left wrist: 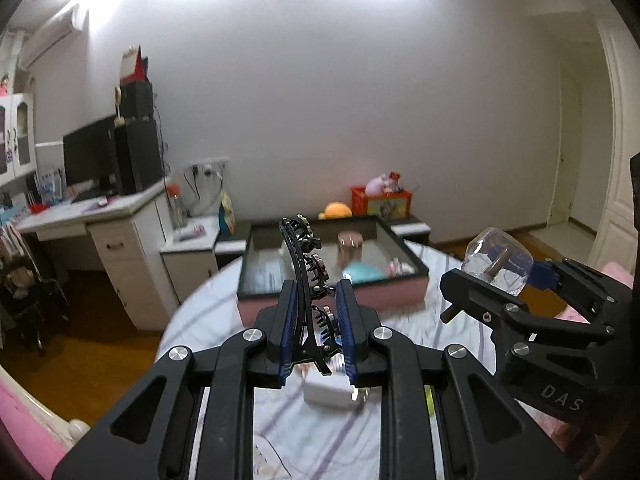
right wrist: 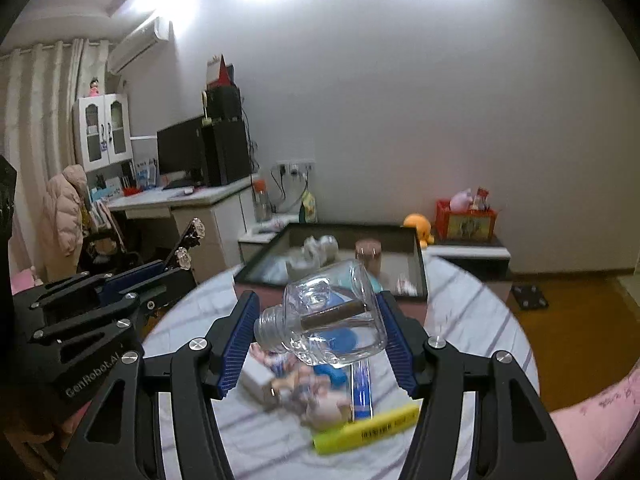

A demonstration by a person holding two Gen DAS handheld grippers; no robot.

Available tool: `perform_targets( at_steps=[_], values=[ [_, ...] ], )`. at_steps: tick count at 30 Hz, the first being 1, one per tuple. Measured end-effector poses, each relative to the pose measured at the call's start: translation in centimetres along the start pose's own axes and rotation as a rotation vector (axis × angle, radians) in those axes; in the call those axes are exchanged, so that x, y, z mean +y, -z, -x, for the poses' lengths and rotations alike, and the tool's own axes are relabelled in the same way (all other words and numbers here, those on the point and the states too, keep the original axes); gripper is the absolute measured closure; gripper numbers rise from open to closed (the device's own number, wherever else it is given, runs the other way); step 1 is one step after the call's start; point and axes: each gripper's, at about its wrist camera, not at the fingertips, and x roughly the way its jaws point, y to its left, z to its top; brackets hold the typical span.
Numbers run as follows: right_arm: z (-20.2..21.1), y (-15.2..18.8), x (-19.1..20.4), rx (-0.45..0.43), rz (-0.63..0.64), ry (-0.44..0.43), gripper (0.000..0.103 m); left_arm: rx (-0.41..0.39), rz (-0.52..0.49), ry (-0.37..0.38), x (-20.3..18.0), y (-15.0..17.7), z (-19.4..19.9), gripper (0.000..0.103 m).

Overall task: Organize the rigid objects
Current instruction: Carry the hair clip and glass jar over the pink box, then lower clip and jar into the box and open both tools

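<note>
While both grippers hang above the round table (right wrist: 472, 320), we're mid-carry; the left gripper (left wrist: 314, 320) is clamped on a black hair clip (left wrist: 306, 276) that sticks up between its blue pads, and the right gripper (right wrist: 316, 336) is clenched on a clear glass bottle (right wrist: 324, 320) lying sideways, neck to our left, w/ a brown stick inside it.

We judge the step as transport to the pink-sided tray (left wrist: 332, 294) at the far side of the table; it already holds a pink-lidded jar (left wrist: 350, 246), a teal thing and other bits too blurred to name. Next move: bring each load fwd over the tray's dark rim, lower into bare floor, then let go; the near-left part of the tray looks freest, approx.

Edges & room: the two grippers sit close side by side, so we'd go one at a time; below us lie a white block (left wrist: 328, 394), a yellow marker (right wrist: 368, 428) and a blue pen (right wrist: 362, 384), all blurred, so don't dip early; the tray's near wall stands up from the cloth and needs clearing.
</note>
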Motion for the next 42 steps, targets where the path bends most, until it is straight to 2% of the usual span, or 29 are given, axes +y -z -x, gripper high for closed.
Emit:
perform_targets(
  at_steps=[2, 6, 14, 20, 24, 29, 35, 37, 42],
  values=[
    [0.2, -0.8, 0.2, -0.023, 0.009, 0.006, 0.042, -0.024, -0.015, -0.024, -0.1, -0.7, 0.1, 0.083],
    [0.4, -2.2, 0.5, -0.051, 0.020, 0.009, 0.042, -0.055, -0.025, -0.019, -0.3, -1.7, 0.2, 0.083],
    [-1.2, -3.7, 0.5, -0.059, 0.021, 0.011, 0.042, -0.068, -0.054, -0.038, -0.8, -3.4, -2.2, 0.083],
    [-4.6, -4.5, -0.8, -0.033, 0.014, 0.014, 0.042, -0.066, -0.084, -0.055, -0.6, -5.2, -6.2, 0.083],
    [-8.0, -5.4, -1.9, -0.003, 0.013, 0.020, 0.042, -0.039, -0.111, -0.062, -0.4, -6.3, -10.2, 0.083],
    [-13.3, -6.1, -3.5, 0.075, 0.029, 0.039, 0.042, 0.048, -0.118, -0.044, 0.1, -6.5, -16.6, 0.083],
    [-21.0, -4.1, -5.4, 0.224, 0.019, 0.042, 0.042, 0.199, -0.091, 0.006, 1.0, -4.4, -24.8, 0.083],
    [-22.8, -3.2, -6.1, 0.266, 0.015, 0.056, 0.042, 0.246, -0.091, 0.019, 0.9, -3.7, -26.9, 0.083],
    [-25.0, -2.1, -7.3, 0.322, 0.010, 0.108, 0.042, 0.285, -0.083, 0.002, 0.9, -2.6, -29.4, 0.082]
  ],
)
